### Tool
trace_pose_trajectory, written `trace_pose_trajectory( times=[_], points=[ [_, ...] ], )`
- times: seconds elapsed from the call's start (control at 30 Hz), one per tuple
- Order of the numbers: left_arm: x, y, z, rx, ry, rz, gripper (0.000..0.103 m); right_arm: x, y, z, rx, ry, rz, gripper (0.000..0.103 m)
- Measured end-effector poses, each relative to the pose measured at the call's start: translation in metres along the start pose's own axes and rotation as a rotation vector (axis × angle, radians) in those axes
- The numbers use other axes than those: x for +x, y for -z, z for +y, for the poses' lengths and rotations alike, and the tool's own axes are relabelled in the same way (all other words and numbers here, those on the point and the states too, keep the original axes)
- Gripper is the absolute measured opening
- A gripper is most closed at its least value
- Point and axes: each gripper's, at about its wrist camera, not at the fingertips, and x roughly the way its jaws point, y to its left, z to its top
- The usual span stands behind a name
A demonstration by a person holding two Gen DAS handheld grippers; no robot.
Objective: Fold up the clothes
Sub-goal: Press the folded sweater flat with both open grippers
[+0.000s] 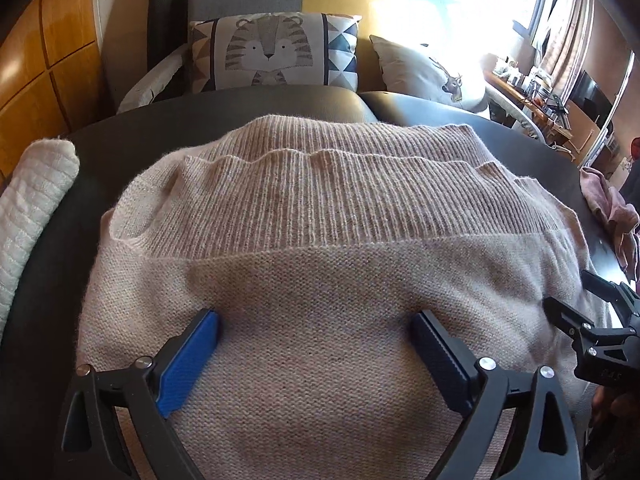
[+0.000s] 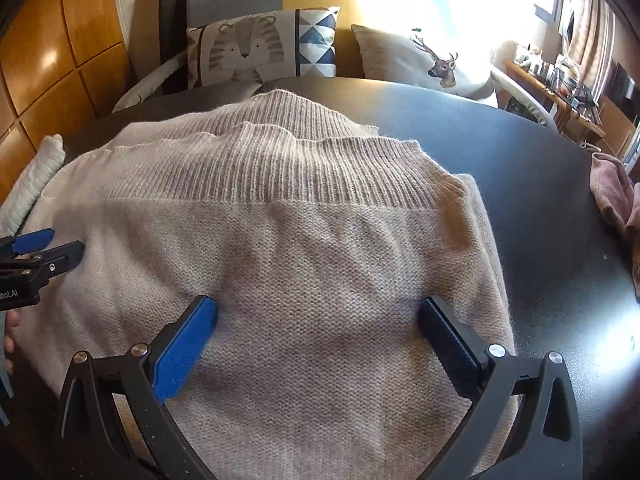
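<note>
Left wrist view: we are holding the left tongs (image 1: pixel 314 334) wide apart over the beige knit sweater (image 1: pixel 320 240), gripping nothing. The right tongs (image 2: pixel 318 320) are gaping likewise, empty. The sweater is lying on the dark round surface (image 2: pixel 540 184), ribbed hem doubled at the far edge, so we are judging one fold laid and more remaining.

Dark table (image 2: pixel 520 168) bearing beige sweater (image 2: pixel 280 248)

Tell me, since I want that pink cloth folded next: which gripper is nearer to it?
Right. The right gripper sits on the sweater's side toward the pink cloth; the left gripper sits farther across the sweater.
</note>
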Motion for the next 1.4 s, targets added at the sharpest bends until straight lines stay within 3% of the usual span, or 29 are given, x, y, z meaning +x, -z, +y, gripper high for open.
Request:
trace_pose_trajectory(
  times=[0.17,0.23,0.4,0.57,0.8,1.03,1.2,1.4],
  points=[
    [-0.011,0.005,-0.007,0.008,0.010,-0.001,0.099,-0.022,0.017,0.002,-0.018,0.037,-0.058,0.103],
    [-0.011,0.012,-0.014,0.033,0.004,0.005,0.099,-0.003,0.027,0.002,-0.041,0.034,0.043,0.103],
    [-0.008,0.028,-0.021,0.104,-0.027,-0.020,0.102,-0.006,0.035,-0.005,-0.043,-0.013,0.001,0.103],
    [-0.008,0.029,-0.020,0.096,-0.026,-0.011,0.103,-0.007,0.038,-0.004,-0.033,-0.004,-0.009,0.103],
    [-0.034,0.036,-0.018,0.026,-0.038,-0.006,0.103,-0.016,0.034,-0.010,0.023,0.003,0.078,0.103],
    [-0.055,0.038,-0.020,-0.017,-0.010,-0.016,0.103,-0.057,0.029,-0.015,0.126,-0.009,-0.022,0.103],
    [-0.075,0.033,-0.034,0.048,-0.022,-0.065,0.103,-0.077,0.025,0.001,0.083,-0.016,-0.069,0.103],
    [-0.078,0.031,-0.037,0.063,-0.024,-0.069,0.103,-0.075,0.019,0.007,0.056,-0.016,-0.079,0.103]
  ],
)
